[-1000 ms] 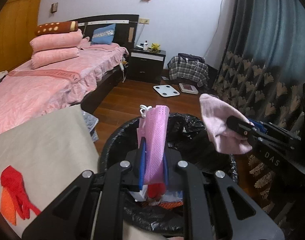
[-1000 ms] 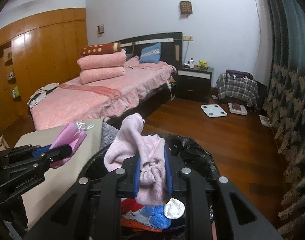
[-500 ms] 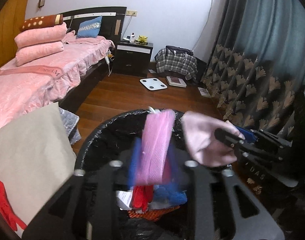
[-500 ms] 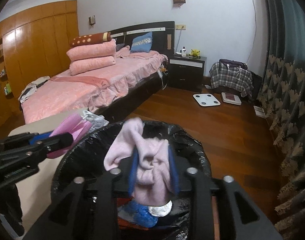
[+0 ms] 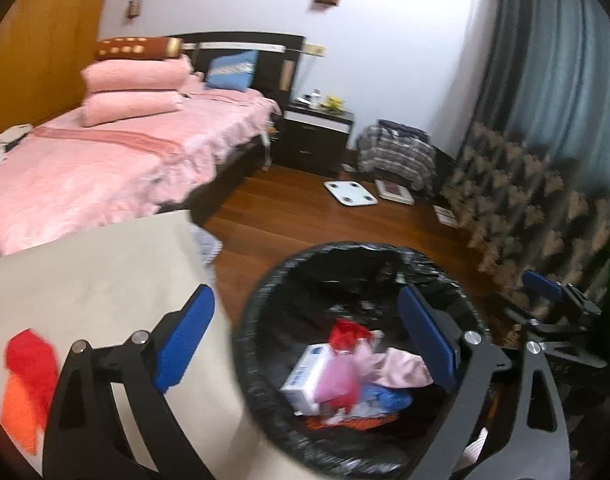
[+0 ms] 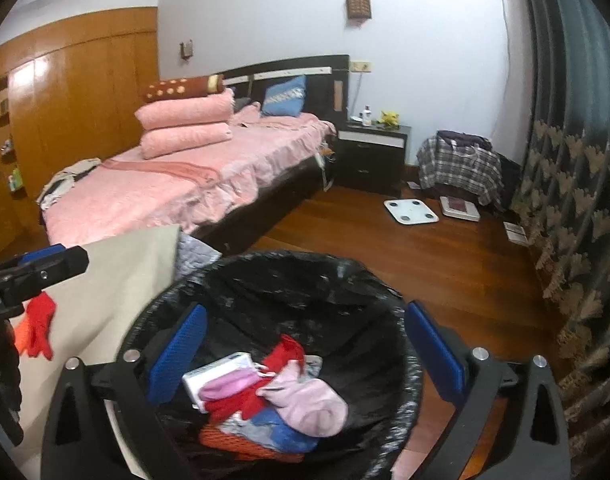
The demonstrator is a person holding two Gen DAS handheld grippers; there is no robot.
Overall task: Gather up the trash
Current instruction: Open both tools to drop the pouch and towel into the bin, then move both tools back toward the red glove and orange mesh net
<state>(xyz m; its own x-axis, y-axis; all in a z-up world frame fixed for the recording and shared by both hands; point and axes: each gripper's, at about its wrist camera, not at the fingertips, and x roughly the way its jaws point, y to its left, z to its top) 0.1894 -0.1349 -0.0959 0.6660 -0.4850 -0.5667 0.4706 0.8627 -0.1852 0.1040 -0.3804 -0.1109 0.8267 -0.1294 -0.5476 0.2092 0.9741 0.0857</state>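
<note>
Wardrobe (image 6: pixel 65 92) only from right tool (image 6: pixel 305 360)

No words or numbers showing clearly enough to read. Blue marks on the white box (image 5: pixel 303 376) in the trash bin (image 5: pixel 261 300) looking too blurry to make out.

Black linkage frames, silver screws, blue-padded fingers (image 5: pixel 185 336).
</note>
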